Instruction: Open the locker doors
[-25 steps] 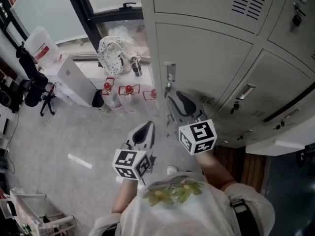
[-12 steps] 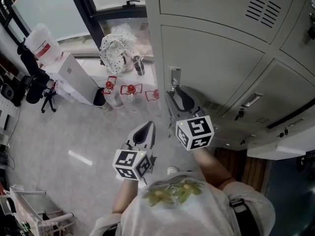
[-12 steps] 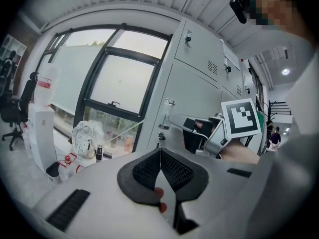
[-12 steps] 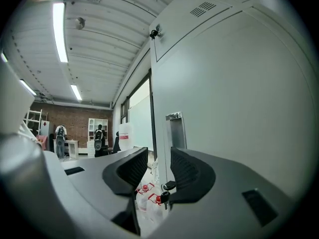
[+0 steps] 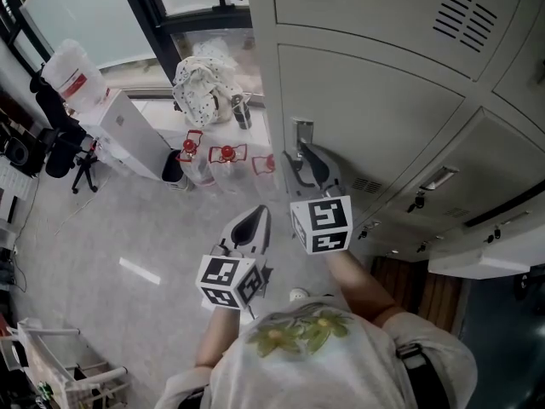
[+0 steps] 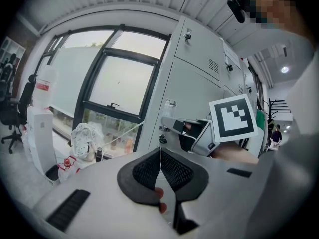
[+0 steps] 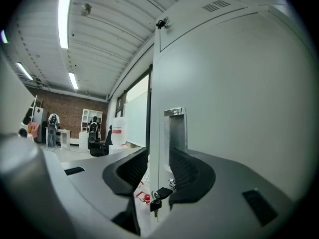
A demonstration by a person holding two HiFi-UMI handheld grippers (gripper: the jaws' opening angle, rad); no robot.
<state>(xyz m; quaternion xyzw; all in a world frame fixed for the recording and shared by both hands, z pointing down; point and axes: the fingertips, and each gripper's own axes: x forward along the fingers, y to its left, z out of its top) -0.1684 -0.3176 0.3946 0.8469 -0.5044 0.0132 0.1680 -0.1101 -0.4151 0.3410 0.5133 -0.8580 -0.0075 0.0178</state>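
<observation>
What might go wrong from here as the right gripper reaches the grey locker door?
The right gripper, whose jaws have just been opening, has the edge of the grey metal locker door between them, beside the recessed silver handle; closing here may pinch bare edge and slip. The black-headed key hanging below might get knocked.

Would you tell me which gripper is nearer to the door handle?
Right. The right gripper is at the handle, its jaws just opened, straddling the door edge; the left gripper hangs back, below-left of it, shut.
</observation>
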